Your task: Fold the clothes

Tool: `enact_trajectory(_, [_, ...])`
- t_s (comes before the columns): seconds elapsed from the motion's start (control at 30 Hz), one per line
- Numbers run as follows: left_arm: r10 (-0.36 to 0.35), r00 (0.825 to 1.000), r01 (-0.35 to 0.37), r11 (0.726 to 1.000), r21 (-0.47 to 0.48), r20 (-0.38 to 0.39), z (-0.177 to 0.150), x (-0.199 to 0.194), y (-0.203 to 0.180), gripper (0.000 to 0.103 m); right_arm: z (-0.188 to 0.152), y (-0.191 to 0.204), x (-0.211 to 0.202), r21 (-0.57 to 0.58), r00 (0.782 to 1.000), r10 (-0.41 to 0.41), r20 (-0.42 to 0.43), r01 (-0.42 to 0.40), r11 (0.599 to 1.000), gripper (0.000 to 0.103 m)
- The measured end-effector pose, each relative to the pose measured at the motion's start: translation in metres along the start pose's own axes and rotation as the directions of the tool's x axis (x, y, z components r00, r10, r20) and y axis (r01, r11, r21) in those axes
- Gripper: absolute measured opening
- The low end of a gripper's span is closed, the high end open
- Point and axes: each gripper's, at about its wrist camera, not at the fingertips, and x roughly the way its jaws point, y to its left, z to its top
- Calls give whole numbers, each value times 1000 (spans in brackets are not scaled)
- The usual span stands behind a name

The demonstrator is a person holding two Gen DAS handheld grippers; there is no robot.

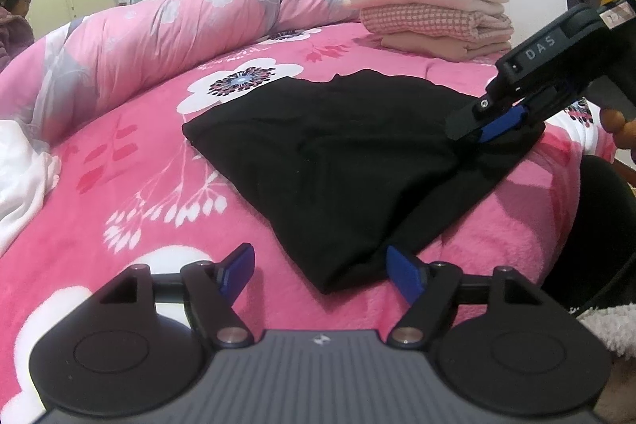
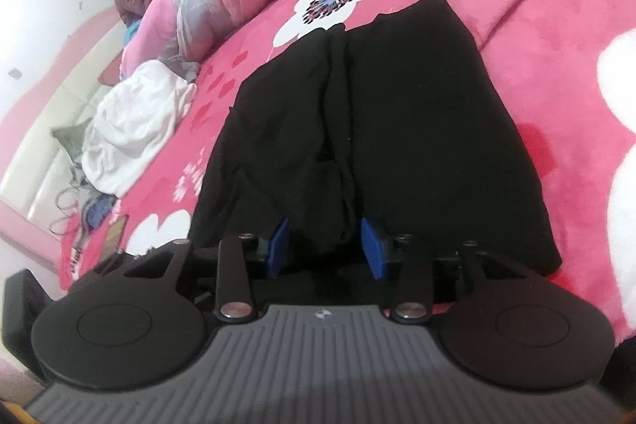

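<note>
Straddling a bunched ridge of the black garment (image 2: 369,130), my right tongs (image 2: 324,253) should bite deeper; left tongs (image 1: 320,275), wide and empty, wait at six o'clock.

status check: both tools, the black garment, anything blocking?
Left tool open at black garment near corner. Right tool straddling bunched fold, grip unclear. Folded stack and white cloth clear of it.
</note>
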Motion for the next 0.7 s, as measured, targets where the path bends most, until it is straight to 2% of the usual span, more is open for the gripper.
enact_trajectory(0.07, [0,1000,0,1000,-1,-2,0,0,0,75,-1,4,1,-28,1000,-6,6,7,1000,38])
enact_trajectory(0.1, [0,1000,0,1000,-1,-2,0,0,0,75,-1,6,1,-42,1000,-8,10,9,999,26])
enact_trajectory(0.17, [1,1000,-1,1000,-3,-4,0,0,1,75,0,4,3,-40,1000,-14,14,15,999,18])
enact_trajectory(0.47, [11,1000,-11,1000,3,-14,0,3,-1,77,-1,-1,11,-21,1000,-14,3,14,1000,19])
enact_trajectory(0.57, [17,1000,-17,1000,10,-15,0,3,-1,77,-2,5,8,-60,999,-11,32,13,998,5])
enact_trajectory(0.7, [30,999,-30,999,16,-20,1,2,-4,78,1,8,-6,-80,995,-7,100,15,997,5])
